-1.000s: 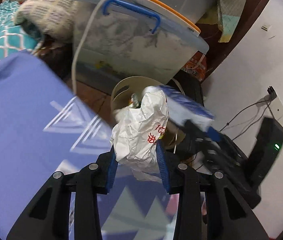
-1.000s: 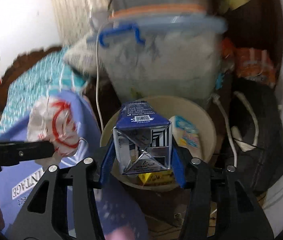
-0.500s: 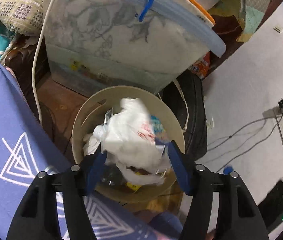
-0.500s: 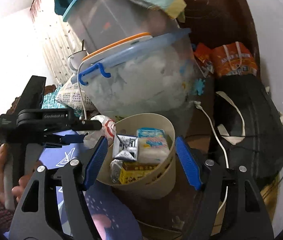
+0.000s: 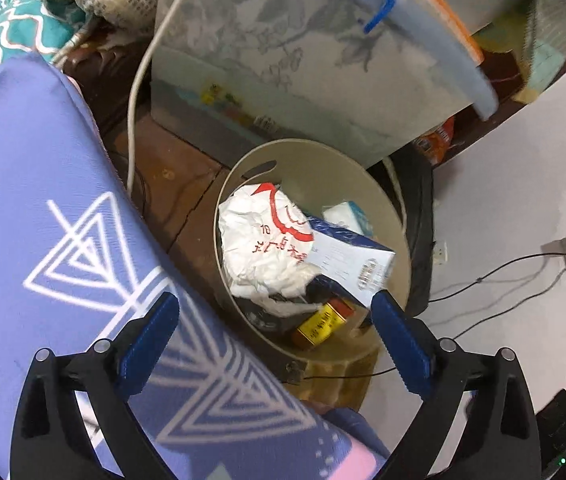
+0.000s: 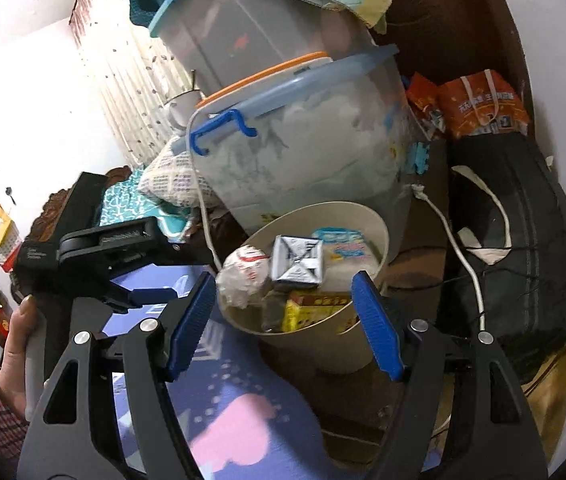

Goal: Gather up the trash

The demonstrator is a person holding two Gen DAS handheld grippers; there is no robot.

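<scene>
A beige waste bin (image 5: pixel 315 160) (image 6: pixel 335 340) stands on the floor by the bed. In it lie a crumpled white bag with red print (image 5: pixel 263 248) (image 6: pixel 243 276), a blue and white carton (image 5: pixel 347 256) (image 6: pixel 297 260), a yellow box (image 5: pixel 319 324) (image 6: pixel 315 304) and a light blue packet (image 6: pixel 339 240). My left gripper (image 5: pixel 275 344) is open and empty above the bin's near rim. My right gripper (image 6: pixel 283 320) is open and empty, held back from the bin. The left gripper also shows in the right wrist view (image 6: pixel 143 294).
A purple patterned bed cover (image 5: pixel 43 220) lies to the left of the bin. A large clear storage box with a blue handle (image 6: pixel 303 140) stands behind the bin, another box stacked on it. A black bag (image 6: pixel 523 240) and white cables (image 6: pixel 459 252) lie to the right.
My left gripper opened and dropped the white bag into the bin. My right gripper let go of the carton, which now lies in the bin, and drew back.
</scene>
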